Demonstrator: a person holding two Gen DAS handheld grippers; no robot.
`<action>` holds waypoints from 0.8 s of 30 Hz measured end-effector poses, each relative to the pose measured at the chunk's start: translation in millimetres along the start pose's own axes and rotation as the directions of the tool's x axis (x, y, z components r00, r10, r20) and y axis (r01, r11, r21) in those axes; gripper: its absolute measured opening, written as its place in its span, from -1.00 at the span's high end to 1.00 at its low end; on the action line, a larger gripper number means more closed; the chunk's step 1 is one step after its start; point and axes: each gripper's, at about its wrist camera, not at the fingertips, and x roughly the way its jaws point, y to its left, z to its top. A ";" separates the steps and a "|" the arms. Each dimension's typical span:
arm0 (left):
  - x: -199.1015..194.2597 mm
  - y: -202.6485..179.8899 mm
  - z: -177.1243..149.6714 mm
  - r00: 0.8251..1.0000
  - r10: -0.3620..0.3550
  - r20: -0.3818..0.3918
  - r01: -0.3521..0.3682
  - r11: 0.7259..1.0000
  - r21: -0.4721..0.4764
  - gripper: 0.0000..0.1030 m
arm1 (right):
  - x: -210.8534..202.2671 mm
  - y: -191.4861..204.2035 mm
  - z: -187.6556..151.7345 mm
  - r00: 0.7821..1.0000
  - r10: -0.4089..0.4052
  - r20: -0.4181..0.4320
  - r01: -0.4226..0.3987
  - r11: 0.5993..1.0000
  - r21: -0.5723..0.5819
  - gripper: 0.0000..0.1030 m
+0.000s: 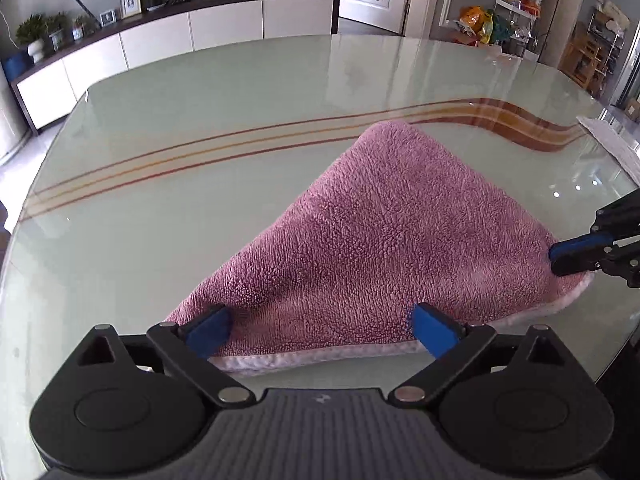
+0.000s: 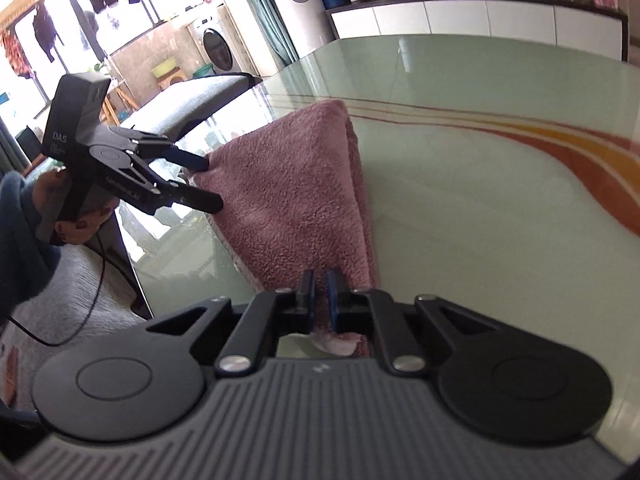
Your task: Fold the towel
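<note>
Right now the pink towel (image 1: pixel 380 240) lies on the glass table (image 1: pixel 200 120), filling the lower centre of the left wrist view, already doubled over as far as I can judge, with a pale hem along its near edge. My left gripper (image 1: pixel 320 328) has its blue pads spread wide over that near edge at the bottom of the frame, one pad close to the lower left corner, pinching nothing. My right gripper (image 2: pixel 320 296) is clenched on the towel's corner at the bottom centre of its own view, a pale fold of cloth poking out behind the narrow gap between the pads; in the left view it shows at the right edge, biting the same corner.

I judge the cloth to be soft, thick terry, light and limp: it will sag between two grips and drag on the smooth glass rather than slide cleanly. I reckon the sound places to hold are the corners along the hem, catching all layers so none peels away
</note>
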 end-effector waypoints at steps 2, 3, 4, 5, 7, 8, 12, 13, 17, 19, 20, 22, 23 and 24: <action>-10.9 -0.1 2.9 0.999 -0.030 0.031 0.030 0.999 -0.017 -0.84 | -7.3 13.1 9.9 0.998 0.008 0.058 -0.007 1.000 -0.017 0.75; -16.5 -1.1 5.2 0.998 -0.047 0.048 0.048 0.999 -0.022 -0.84 | -8.8 16.9 14.0 0.997 0.010 0.077 -0.009 1.000 -0.021 0.71; -22.1 -2.1 7.5 0.996 -0.064 0.065 0.066 0.997 -0.026 -0.84 | -7.7 23.6 22.5 0.995 -0.001 0.099 0.005 0.999 -0.037 0.69; -25.5 -3.5 9.4 0.994 -0.074 0.076 0.076 0.997 -0.027 -0.84 | -5.4 29.0 29.4 0.993 -0.016 0.114 0.022 0.998 -0.054 0.68; -27.9 -10.6 14.3 0.994 -0.071 0.087 0.072 0.997 -0.005 -0.84 | 5.1 36.8 41.7 0.991 -0.055 0.125 0.066 0.994 -0.090 0.68; -27.2 -14.4 16.2 0.994 -0.061 0.088 0.061 0.998 0.007 -0.84 | 14.3 40.7 49.8 0.989 -0.076 0.128 0.089 0.990 -0.105 0.68; -18.2 -23.2 20.0 0.997 -0.022 0.071 0.020 0.999 0.028 -0.84 | 49.5 45.1 72.8 0.988 -0.087 0.126 0.101 0.988 -0.114 0.68; -13.5 -24.4 19.0 0.998 -0.015 0.064 0.013 1.000 0.023 -0.84 | 57.3 45.0 76.5 0.988 -0.096 0.123 0.111 0.987 -0.117 0.67; -0.1 -21.7 14.9 0.999 -0.008 0.032 0.008 1.000 -0.003 -0.84 | 88.9 33.9 85.9 0.989 -0.140 0.056 0.145 0.984 -0.099 0.67; 7.1 -19.7 13.3 1.000 -0.003 0.014 0.004 1.000 -0.009 -0.83 | 100.8 27.0 84.4 0.989 -0.150 0.008 0.151 0.985 -0.086 0.67; 9.8 -19.9 12.7 1.000 -0.001 0.013 0.001 1.000 -0.006 -0.84 | 105.5 24.4 81.6 0.988 -0.153 -0.001 0.152 0.985 -0.077 0.67; 14.0 -21.7 12.2 1.000 0.009 0.013 -0.009 1.000 0.003 -0.88 | 107.2 24.2 77.6 0.988 -0.157 0.009 0.157 0.985 -0.069 0.67; 15.4 -23.1 12.1 1.000 0.015 0.014 -0.015 1.000 0.007 -0.91 | 106.5 25.4 76.1 0.987 -0.162 0.013 0.162 0.984 -0.072 0.67; 16.2 -25.0 11.9 1.000 0.022 0.016 -0.022 1.000 0.011 -0.91 | 105.2 26.5 74.6 0.986 -0.166 0.017 0.166 0.983 -0.078 0.67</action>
